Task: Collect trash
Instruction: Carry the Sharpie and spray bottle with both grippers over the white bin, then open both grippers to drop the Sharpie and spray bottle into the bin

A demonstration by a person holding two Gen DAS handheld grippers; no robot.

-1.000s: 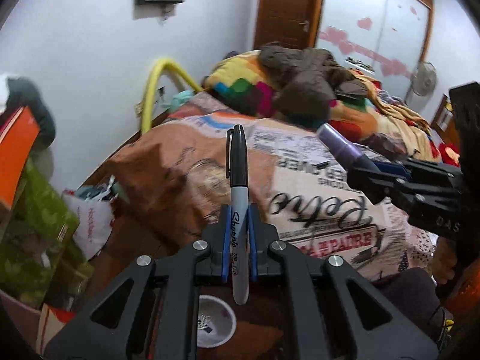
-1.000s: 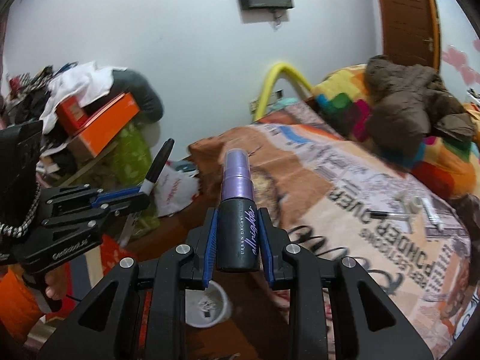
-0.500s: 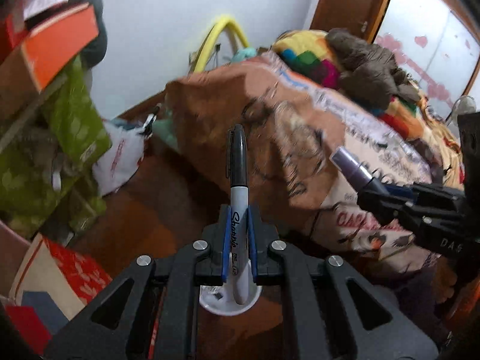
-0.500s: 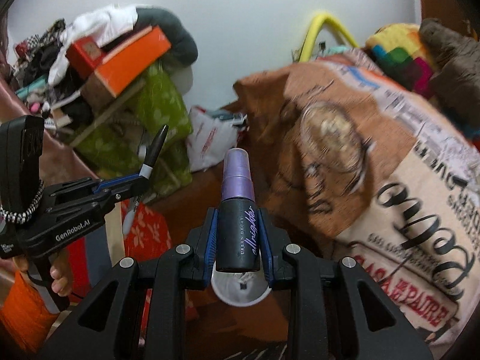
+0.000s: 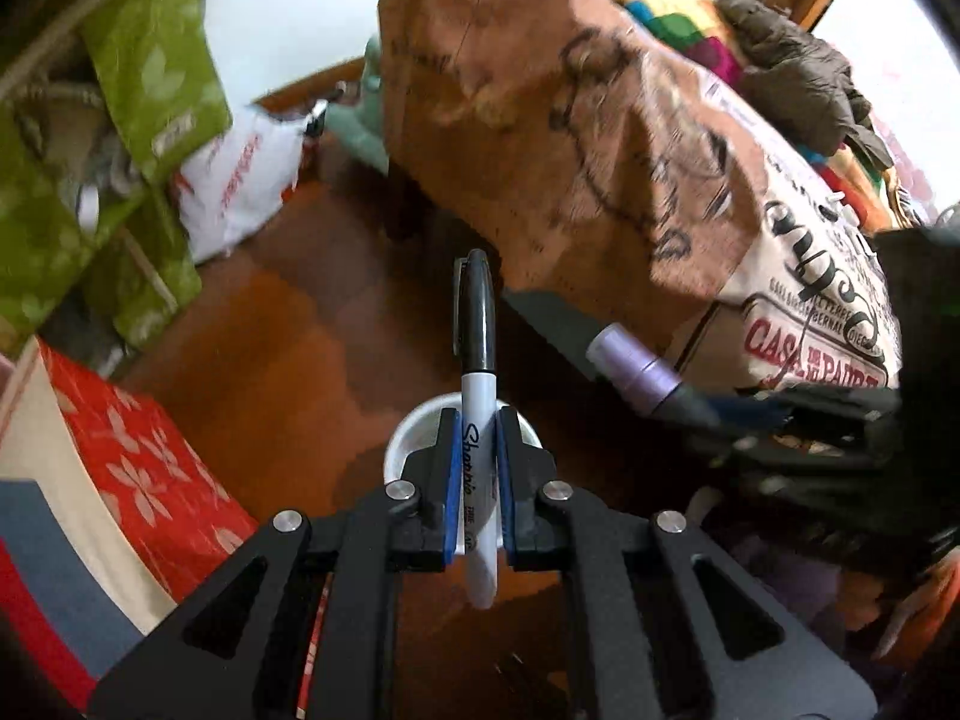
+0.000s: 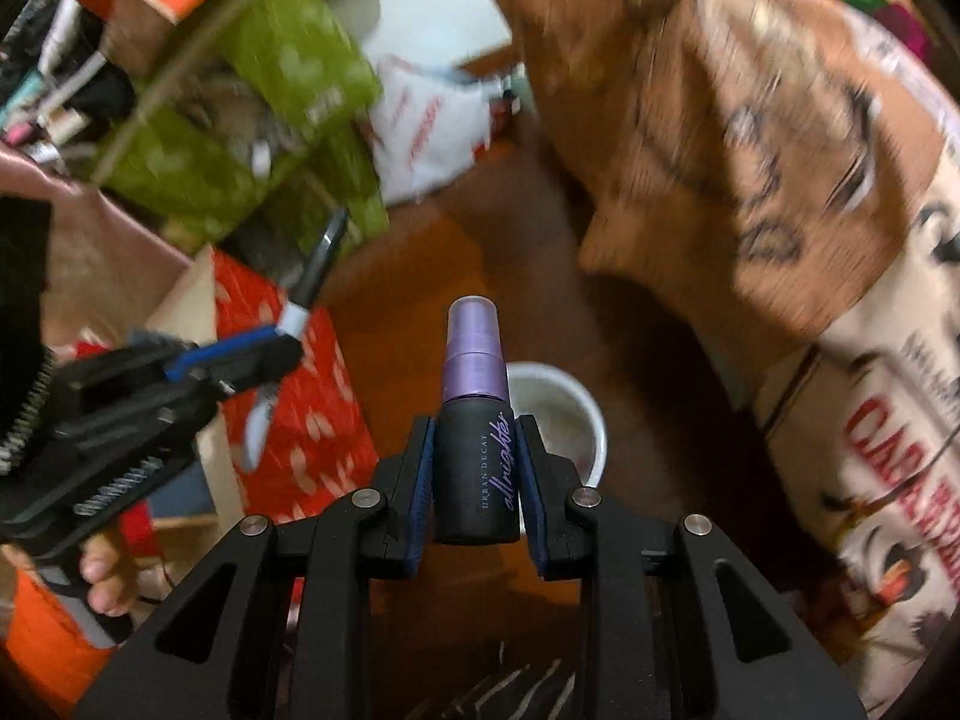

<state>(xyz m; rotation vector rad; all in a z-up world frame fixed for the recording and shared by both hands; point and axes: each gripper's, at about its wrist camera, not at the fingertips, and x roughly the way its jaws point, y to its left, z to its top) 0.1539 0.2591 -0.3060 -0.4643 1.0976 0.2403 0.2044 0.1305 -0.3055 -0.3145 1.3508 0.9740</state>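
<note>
The left gripper (image 5: pixel 477 468) pinches a black pen (image 5: pixel 478 396) that says "Sharpie". The right gripper (image 6: pixel 474 468) squeezes a small bottle (image 6: pixel 477 420) with a purple cap; it reads "URBAN DECAY all nighter". Just past both tools, low on the brown floor (image 5: pixel 288 360), stands a white cup (image 6: pixel 564 414). To the right hangs a bed cover (image 5: pixel 780 276) with "CASA" in red.

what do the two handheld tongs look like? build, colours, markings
Both tongs are matte black, angular linkage frames with triangular cut-outs and silver pivot screws. The finger pads are blue. Seen from the right wrist camera, the left unit has a black pistol-style handle, an exposed coil spring and a braided black-and-white cord. Any lettering is too blurred to read.
</note>
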